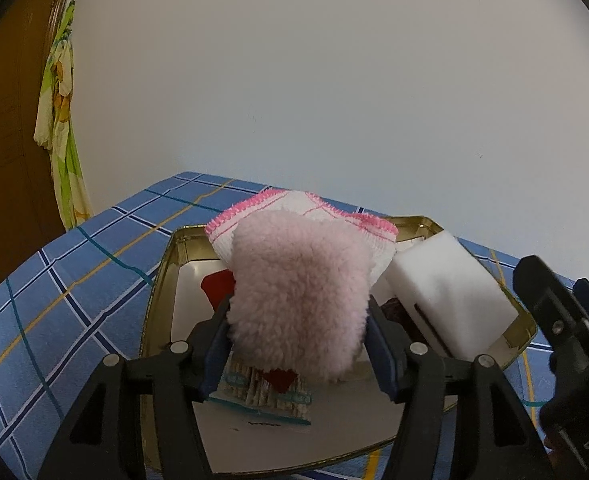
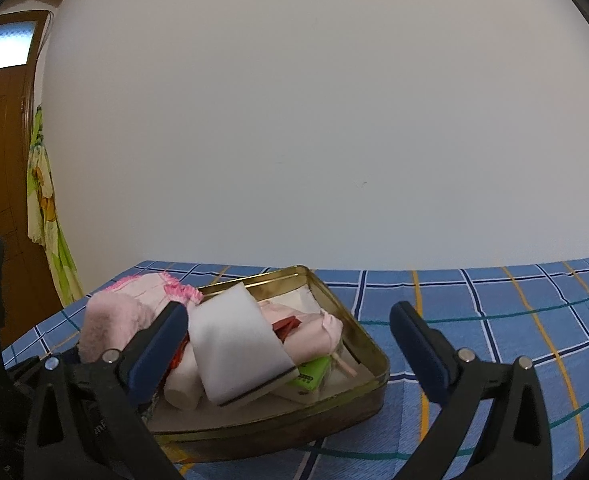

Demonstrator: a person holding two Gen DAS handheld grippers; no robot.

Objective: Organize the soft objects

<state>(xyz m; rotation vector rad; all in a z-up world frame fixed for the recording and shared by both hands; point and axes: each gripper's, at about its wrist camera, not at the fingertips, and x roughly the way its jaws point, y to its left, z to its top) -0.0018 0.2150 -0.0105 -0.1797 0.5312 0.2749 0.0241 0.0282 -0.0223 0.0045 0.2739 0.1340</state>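
Your left gripper (image 1: pixel 298 320) clamps the fluffy pink pad (image 1: pixel 300 296) over the tin (image 1: pixel 162 280); your right gripper (image 2: pixel 290 344) gapes wide, empty, the tin just left of it.

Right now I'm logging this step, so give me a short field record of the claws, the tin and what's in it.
left claw: shut on the pink fluffy pad, over the tin
right claw: open, holding nothing
gold tin: on the blue checked cloth
in tin: white sponge, pink-edged white cloth, green packet
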